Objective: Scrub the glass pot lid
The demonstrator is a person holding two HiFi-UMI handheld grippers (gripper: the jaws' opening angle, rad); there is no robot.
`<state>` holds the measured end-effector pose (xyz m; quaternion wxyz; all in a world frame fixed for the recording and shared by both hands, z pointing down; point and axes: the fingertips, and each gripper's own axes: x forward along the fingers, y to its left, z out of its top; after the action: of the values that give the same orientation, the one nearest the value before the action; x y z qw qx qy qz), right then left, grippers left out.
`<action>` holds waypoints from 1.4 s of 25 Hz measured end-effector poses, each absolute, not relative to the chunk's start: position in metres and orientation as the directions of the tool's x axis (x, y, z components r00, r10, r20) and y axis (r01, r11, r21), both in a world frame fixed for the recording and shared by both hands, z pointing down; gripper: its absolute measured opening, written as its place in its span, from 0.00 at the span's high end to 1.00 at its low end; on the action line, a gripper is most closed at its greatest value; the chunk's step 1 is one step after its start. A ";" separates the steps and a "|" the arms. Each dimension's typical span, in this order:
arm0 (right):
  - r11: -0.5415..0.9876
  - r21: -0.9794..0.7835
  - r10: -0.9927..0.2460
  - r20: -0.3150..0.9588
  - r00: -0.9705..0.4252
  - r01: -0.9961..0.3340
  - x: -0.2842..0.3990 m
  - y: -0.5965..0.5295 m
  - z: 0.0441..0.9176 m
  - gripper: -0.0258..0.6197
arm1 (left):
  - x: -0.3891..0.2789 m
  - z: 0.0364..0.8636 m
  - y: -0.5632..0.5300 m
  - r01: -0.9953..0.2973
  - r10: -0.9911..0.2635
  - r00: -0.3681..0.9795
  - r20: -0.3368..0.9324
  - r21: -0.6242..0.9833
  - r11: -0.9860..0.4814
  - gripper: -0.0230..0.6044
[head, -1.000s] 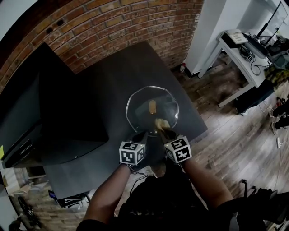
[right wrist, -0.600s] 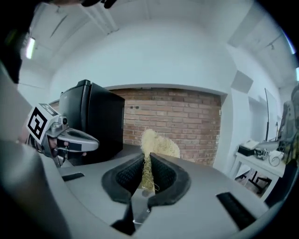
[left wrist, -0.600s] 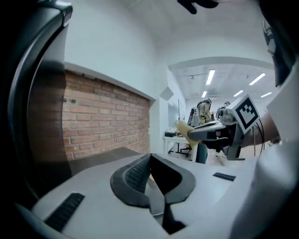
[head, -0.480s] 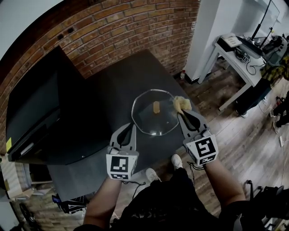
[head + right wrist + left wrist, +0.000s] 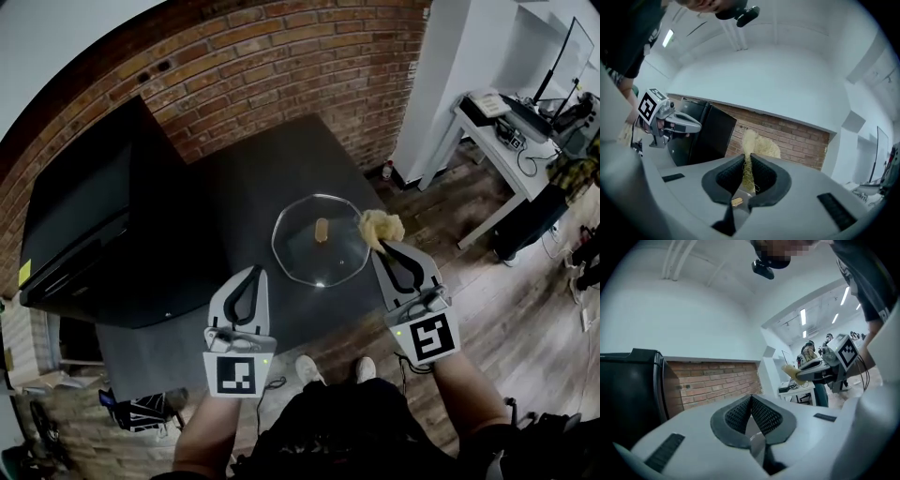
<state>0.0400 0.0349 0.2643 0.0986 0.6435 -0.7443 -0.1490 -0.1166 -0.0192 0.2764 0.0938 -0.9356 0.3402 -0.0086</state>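
A round glass pot lid (image 5: 320,240) with a tan knob lies flat on the dark table (image 5: 244,178). My right gripper (image 5: 382,246) is shut on a pale yellow fibre scrubber (image 5: 380,226), held up just off the lid's right rim. The right gripper view shows the scrubber (image 5: 757,146) pinched between the pads and sticking up past them. My left gripper (image 5: 254,272) is lifted near the table's front edge, left of the lid. Its jaws meet with nothing between them in the left gripper view (image 5: 751,397).
A large black appliance (image 5: 89,225) stands on the table's left side against a brick wall (image 5: 272,66). Wood floor (image 5: 506,309) lies to the right, with a white desk (image 5: 506,122) carrying equipment further off.
Both grippers have pulled back off the lid and spread apart. The right one carried the scrubber from the lid's near side to beyond its right rim; the left one rose and drew nearer.
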 end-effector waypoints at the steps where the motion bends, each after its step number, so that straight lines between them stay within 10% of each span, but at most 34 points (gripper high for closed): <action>1: 0.140 0.318 -0.986 -0.040 -0.160 -0.938 0.040 0.041 0.268 0.89 | -0.113 0.280 -0.013 -0.643 -0.646 0.763 -0.036 -0.157 -0.750 0.91; 14: 0.256 -0.048 -0.952 0.159 -0.260 -0.966 0.073 0.123 0.349 0.89 | -0.081 0.347 0.084 -0.720 -0.711 0.686 0.156 -0.002 -0.694 0.91; 35: 0.412 -0.068 -0.884 0.214 -0.416 -0.909 0.079 0.161 0.377 0.89 | -0.057 0.386 0.151 -0.782 -0.751 0.619 0.231 0.084 -0.618 0.91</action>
<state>0.0793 0.1609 0.3775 0.0724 0.5354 -0.8370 0.0866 -0.0574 0.1507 0.3864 -0.0885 -0.8953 0.4279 -0.0866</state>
